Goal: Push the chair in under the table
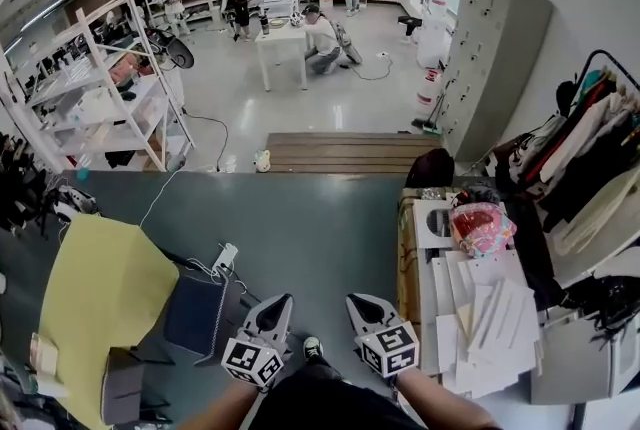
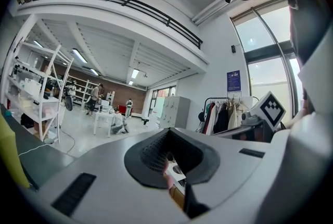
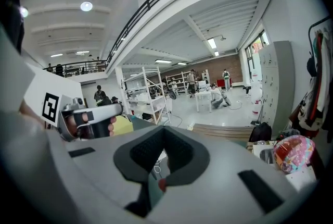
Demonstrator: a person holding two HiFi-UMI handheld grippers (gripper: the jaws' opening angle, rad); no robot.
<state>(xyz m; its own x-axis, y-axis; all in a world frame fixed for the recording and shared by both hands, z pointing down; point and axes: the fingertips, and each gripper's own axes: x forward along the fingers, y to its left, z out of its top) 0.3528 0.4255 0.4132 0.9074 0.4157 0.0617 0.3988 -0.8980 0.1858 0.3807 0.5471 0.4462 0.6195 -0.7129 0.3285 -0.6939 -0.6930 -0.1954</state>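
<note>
A dark chair (image 1: 200,313) stands pulled out at the right side of a yellow-topped table (image 1: 100,288) in the head view, at the lower left. My left gripper (image 1: 277,305) hovers just right of the chair, apart from it, jaws shut and empty. My right gripper (image 1: 362,304) is beside it over the grey-green floor, also shut on nothing. In the left gripper view the shut jaws (image 2: 171,168) point level into the room, with the right gripper's marker cube (image 2: 271,109) at the right. The right gripper view shows its shut jaws (image 3: 160,168), the left gripper (image 3: 88,117) and the yellow table (image 3: 123,125).
A table (image 1: 480,318) with papers and a pink bag stands close on the right, then a clothes rack (image 1: 590,148) and grey lockers (image 1: 495,48). White shelving (image 1: 110,88) is at the left, a wooden platform (image 1: 345,151) ahead. A power strip (image 1: 225,258) and cables lie near the chair. People stand at the back.
</note>
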